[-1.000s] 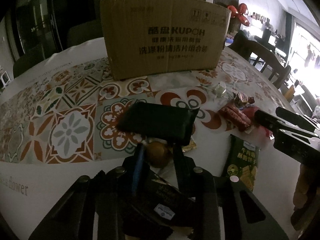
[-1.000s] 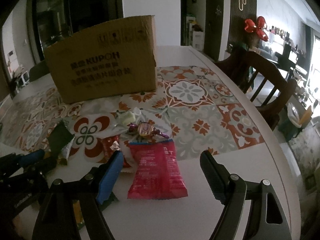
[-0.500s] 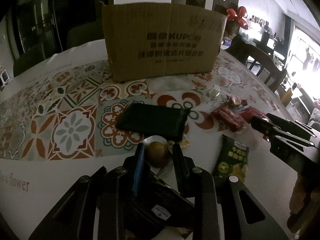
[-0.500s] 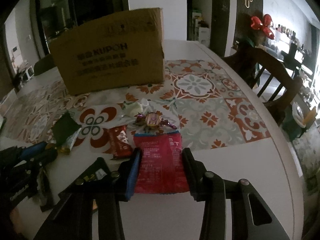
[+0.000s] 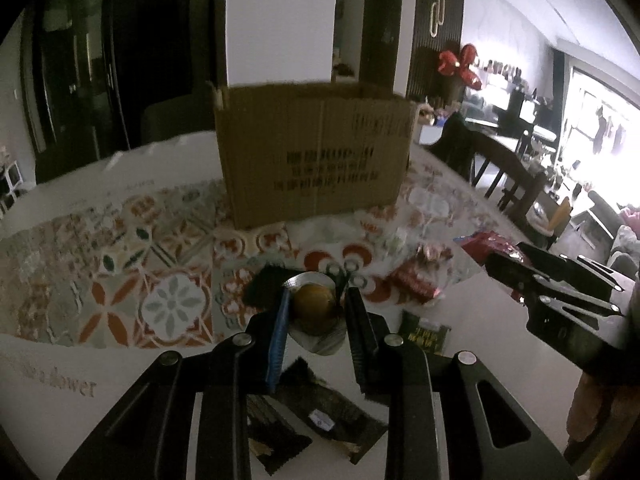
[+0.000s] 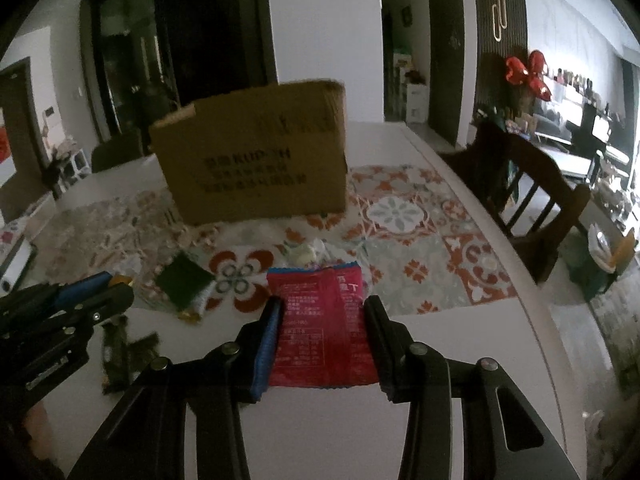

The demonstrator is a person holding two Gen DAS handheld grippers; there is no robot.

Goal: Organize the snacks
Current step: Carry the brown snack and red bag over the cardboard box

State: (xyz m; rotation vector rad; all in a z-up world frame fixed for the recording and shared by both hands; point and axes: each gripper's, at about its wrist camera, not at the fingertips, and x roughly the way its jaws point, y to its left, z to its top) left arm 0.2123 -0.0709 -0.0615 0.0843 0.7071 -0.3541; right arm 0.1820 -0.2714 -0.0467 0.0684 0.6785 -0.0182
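Between the fingers of the left claw sits a round golden sweet in a clear wrapper, clamped from both sides and held clear of the tabletop. Beneath this claw lie dark packets; ahead of it stands a cardboard box on the patterned cloth. The right claw grips a red snack packet by its side edges, the pads pressing on it after its jaws have just been closing. Left of that claw lies a green packet, just ahead a small pale sweet, and farther ahead the same box.
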